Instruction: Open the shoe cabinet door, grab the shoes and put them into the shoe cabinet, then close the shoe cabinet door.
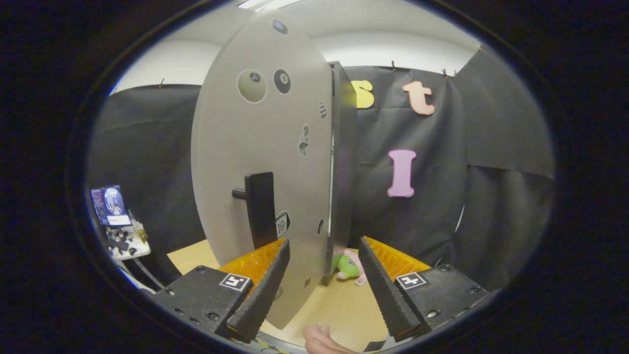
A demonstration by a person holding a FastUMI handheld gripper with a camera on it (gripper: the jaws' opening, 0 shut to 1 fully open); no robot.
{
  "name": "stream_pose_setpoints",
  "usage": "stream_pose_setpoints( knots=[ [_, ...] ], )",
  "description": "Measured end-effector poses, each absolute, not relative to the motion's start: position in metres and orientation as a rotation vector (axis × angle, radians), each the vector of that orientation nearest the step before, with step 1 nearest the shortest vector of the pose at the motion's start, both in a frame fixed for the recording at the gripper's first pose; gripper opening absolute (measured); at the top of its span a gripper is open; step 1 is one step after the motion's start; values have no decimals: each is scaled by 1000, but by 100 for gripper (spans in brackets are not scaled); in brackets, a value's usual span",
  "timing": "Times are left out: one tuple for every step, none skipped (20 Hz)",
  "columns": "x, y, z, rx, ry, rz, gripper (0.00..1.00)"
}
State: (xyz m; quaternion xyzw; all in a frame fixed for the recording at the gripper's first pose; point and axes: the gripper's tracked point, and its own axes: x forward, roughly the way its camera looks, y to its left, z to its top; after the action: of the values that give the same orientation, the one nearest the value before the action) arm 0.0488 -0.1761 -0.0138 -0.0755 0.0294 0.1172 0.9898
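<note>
door: shoe cabinet door [260, 162] stands swung out, its free edge pointing between the fingers; outer face with stickers turned toward the camera
handle: dark bar handle [259, 209] on the door face, just above and beyond the left finger; nothing touches it
cabinet: dark cabinet body [344, 162] just behind the door's edge; inside hidden, cannot tell if shoes are in
gripper: gripper [324, 250] fingers spread apart, gripping nothing; door's lower edge sits in the gap, nearer the left finger, contact unclear
shoes: none made out; a pink-and-green soft thing [350, 266] lies on the floor by the cabinet foot, beyond the fingers, could be a slipper or a toy
progress: opening looks done or nearly done; shoe loading uncertain; closing left
hand: part of a hand [322, 339] below the fingers
floor: tan floor [344, 305] under the door
around: small screen [109, 205] and cluttered white stand [127, 242] well off to the left
in the way: door itself blocks sight of the opening
</note>
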Motion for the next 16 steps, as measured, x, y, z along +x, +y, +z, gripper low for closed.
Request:
stream_pose_setpoints(
  knots=[
    [51, -170, -17, -145, 59, 231, 93],
    [50, -162, -21, -134, 69, 231, 93],
    [48, -151, -23, -122, 68, 235, 93],
    [46, -141, -24, -123, 75, 244, 93],
    [46, -131, -26, -132, 78, 248, 93],
    [45, -124, -25, -143, 75, 241, 93],
    [45, -119, -25, -160, 73, 231, 93],
    [46, -112, -24, -179, 69, 219, 93],
    [45, -104, -25, -192, 66, 206, 93],
    [47, -99, -25, -200, 66, 196, 93],
    [51, -94, -26, -201, 69, 189, 93],
    [51, -89, -27, -196, 72, 182, 93],
    [51, -84, -28, -190, 76, 176, 93],
    [51, -78, -29, -185, 77, 172, 93],
    [51, -70, -31, -195, 84, 170, 93],
    [52, -64, -33, -209, 93, 165, 93]
  ],
)
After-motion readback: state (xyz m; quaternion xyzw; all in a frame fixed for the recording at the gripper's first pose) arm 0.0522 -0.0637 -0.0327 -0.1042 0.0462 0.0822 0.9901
